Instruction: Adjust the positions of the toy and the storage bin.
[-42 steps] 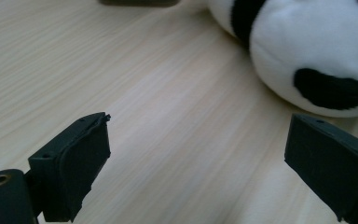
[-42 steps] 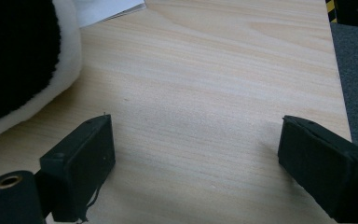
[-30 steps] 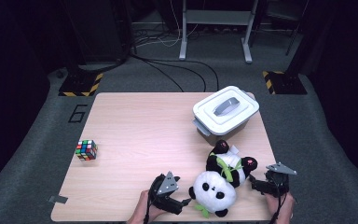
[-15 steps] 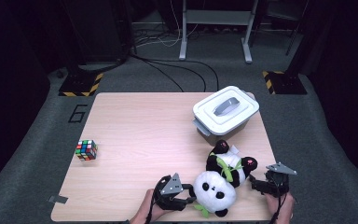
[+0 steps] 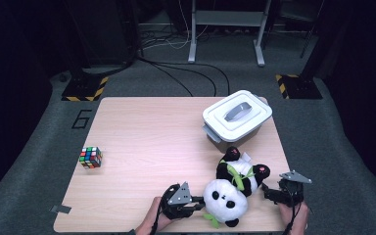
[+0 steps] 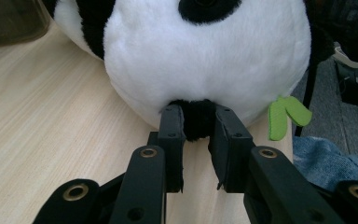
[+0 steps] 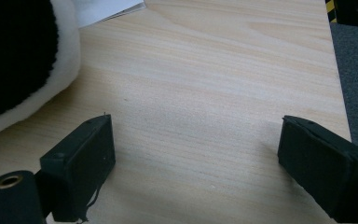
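Plush panda [image 5: 226, 198] lay at the bench's [image 5: 152, 142] near edge, my left gripper [image 6: 196, 121] had just been closing, jaws pinched on its black ear [image 6: 196, 119], my right gripper [image 7: 193, 154] just beside its body, jaws wide, nothing between, white lidded box [image 5: 236, 117] behind, Rubik's cube [image 5: 90, 157] far left.

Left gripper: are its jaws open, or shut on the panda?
Shut on it. The left gripper has just closed its jaws, and the pads pinch a black ear of the plush panda between them.
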A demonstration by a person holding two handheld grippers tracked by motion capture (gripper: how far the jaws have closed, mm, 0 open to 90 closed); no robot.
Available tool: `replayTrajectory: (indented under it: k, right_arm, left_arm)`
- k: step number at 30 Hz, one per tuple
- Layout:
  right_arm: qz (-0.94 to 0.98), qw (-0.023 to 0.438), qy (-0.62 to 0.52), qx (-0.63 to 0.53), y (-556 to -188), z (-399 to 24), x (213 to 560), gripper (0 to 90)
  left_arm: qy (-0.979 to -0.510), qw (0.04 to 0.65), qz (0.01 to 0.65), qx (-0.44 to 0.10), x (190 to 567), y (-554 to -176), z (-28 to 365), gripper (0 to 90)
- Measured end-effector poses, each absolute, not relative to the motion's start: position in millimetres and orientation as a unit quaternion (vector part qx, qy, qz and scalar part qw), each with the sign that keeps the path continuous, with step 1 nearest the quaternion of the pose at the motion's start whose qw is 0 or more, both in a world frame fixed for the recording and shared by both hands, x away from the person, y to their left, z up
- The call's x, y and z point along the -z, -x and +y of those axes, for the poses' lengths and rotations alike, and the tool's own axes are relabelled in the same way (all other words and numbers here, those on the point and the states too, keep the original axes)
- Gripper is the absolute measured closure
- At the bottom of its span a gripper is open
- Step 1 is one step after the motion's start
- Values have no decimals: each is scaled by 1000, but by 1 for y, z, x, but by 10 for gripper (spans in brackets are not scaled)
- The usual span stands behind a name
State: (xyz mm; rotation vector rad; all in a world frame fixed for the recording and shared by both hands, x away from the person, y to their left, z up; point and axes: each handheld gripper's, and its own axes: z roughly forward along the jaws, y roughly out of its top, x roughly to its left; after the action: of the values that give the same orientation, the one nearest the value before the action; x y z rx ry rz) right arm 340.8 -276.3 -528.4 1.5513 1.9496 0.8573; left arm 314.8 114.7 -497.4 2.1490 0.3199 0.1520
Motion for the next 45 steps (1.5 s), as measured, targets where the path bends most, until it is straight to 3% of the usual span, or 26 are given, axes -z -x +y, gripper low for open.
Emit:
replayTrajectory:
  k: [22, 45]
  right_arm:
    - [715, 251, -571, -315, -341, -276, 528, 102]
    - [714, 252, -573, -314, -341, -276, 528, 102]
  left_arm:
    - [-879, 459, 124, -37, 494, -336, 167, 770]
    - [-880, 439, 177, -49, 491, -356, 240, 752]
